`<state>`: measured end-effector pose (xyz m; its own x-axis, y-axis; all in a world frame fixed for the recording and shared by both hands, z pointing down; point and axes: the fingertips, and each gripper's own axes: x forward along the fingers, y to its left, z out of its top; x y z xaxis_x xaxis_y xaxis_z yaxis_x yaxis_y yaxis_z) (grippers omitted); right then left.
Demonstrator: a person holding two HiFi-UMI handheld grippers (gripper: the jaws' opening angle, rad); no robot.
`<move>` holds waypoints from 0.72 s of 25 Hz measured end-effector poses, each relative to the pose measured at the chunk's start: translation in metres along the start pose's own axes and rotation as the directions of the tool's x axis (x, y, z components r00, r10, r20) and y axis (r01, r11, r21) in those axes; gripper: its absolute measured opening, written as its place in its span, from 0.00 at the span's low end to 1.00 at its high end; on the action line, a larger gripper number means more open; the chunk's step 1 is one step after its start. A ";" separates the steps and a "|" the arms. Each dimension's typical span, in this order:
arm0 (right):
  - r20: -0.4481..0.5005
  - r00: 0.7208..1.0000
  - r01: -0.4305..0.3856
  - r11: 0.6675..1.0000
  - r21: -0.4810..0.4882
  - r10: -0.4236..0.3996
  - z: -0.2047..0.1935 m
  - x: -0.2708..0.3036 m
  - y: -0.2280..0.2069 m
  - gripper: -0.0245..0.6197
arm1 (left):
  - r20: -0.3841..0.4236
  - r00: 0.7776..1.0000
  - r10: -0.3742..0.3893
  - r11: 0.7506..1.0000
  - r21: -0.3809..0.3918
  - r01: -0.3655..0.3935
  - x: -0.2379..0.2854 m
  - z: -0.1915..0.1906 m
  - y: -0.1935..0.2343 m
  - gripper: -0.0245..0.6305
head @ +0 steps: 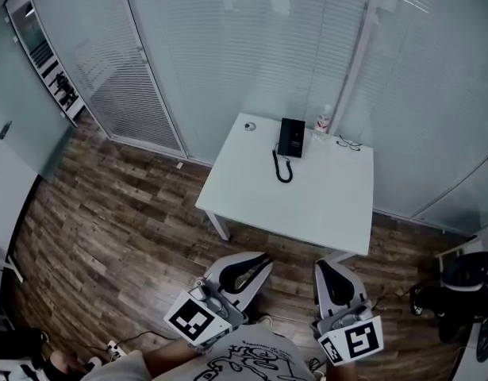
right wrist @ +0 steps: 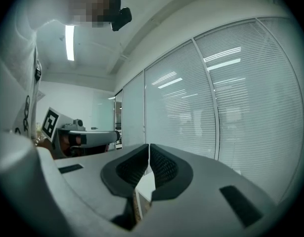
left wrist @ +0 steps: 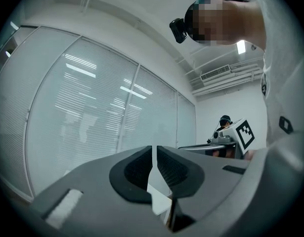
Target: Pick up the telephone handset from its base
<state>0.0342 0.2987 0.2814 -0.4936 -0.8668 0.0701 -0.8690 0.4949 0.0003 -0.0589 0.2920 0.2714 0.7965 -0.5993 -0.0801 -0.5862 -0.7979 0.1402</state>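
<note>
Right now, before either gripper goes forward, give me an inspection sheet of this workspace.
Surface: white table, standing ahead of both grippers.
Job's things: black telephone near the table's far edge; the handset appears seated in place, but is too small to be certain.
Clutter: water bottle, eyeglasses and a small round object, all along the far edge.
Grippers: left gripper shut, nothing held; right gripper shut, nothing held; both short of the table.
Cables: handset cord loops on the table in front of the telephone.
Surroundings: wood floor, glass walls with blinds, black chair at the right.
</note>
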 end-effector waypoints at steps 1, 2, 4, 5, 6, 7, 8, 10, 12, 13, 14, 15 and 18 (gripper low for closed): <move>0.001 1.000 -0.004 1.000 -0.003 0.004 0.002 0.012 -0.001 0.05 | 0.002 1.000 0.001 1.000 0.001 -0.001 0.003 0.002 0.011 0.08; 0.002 1.000 -0.006 1.000 -0.005 0.006 0.004 0.024 -0.001 0.05 | 0.004 1.000 0.001 1.000 0.003 -0.001 0.005 0.004 0.022 0.08; 0.006 1.000 -0.007 1.000 -0.008 0.007 0.007 0.046 -0.003 0.05 | 0.012 1.000 -0.001 1.000 0.008 0.001 0.010 0.008 0.043 0.08; 0.008 1.000 -0.007 1.000 -0.010 0.007 0.009 0.057 -0.004 0.05 | 0.016 1.000 -0.002 1.000 0.009 0.001 0.012 0.011 0.053 0.08; 0.010 1.000 -0.006 1.000 -0.013 0.006 0.012 0.068 -0.004 0.05 | 0.020 1.000 -0.002 1.000 0.011 0.002 0.013 0.014 0.064 0.08; 0.012 1.000 -0.006 1.000 -0.016 0.006 0.014 0.078 -0.003 0.05 | 0.025 1.000 -0.002 1.000 0.011 0.001 0.014 0.017 0.074 0.08; 0.014 1.000 -0.004 1.000 -0.018 0.005 0.017 0.088 -0.002 0.05 | 0.029 1.000 -0.002 1.000 0.011 0.002 0.014 0.021 0.084 0.08; 0.017 1.000 0.000 1.000 -0.023 0.000 0.022 0.105 0.000 0.05 | 0.031 1.000 -0.003 1.000 0.008 0.003 0.013 0.025 0.103 0.08; 0.019 1.000 0.006 1.000 -0.024 -0.006 0.025 0.121 0.001 0.05 | 0.027 1.000 -0.006 1.000 0.003 0.006 0.013 0.026 0.119 0.08; 0.019 1.000 0.010 1.000 -0.024 -0.009 0.026 0.127 0.002 0.05 | 0.022 1.000 -0.007 1.000 0.000 0.007 0.013 0.025 0.127 0.08; 0.019 1.000 0.014 1.000 -0.024 -0.013 0.026 0.133 0.003 0.05 | 0.016 1.000 -0.009 1.000 -0.003 0.009 0.013 0.024 0.133 0.08; 0.017 1.000 0.018 1.000 -0.023 -0.017 0.025 0.138 0.003 0.05 | 0.009 1.000 -0.011 1.000 -0.005 0.011 0.012 0.023 0.139 0.08; 0.007 1.000 0.026 1.000 -0.014 -0.026 0.020 0.148 0.005 0.05 | 0.002 1.000 -0.017 1.000 -0.009 0.017 0.012 0.019 0.153 0.08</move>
<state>-0.0445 0.1715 0.2718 -0.4711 -0.8798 0.0632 -0.8810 0.4728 0.0161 -0.1414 0.1615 0.2728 0.8060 -0.5859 -0.0845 -0.5713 -0.8073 0.1477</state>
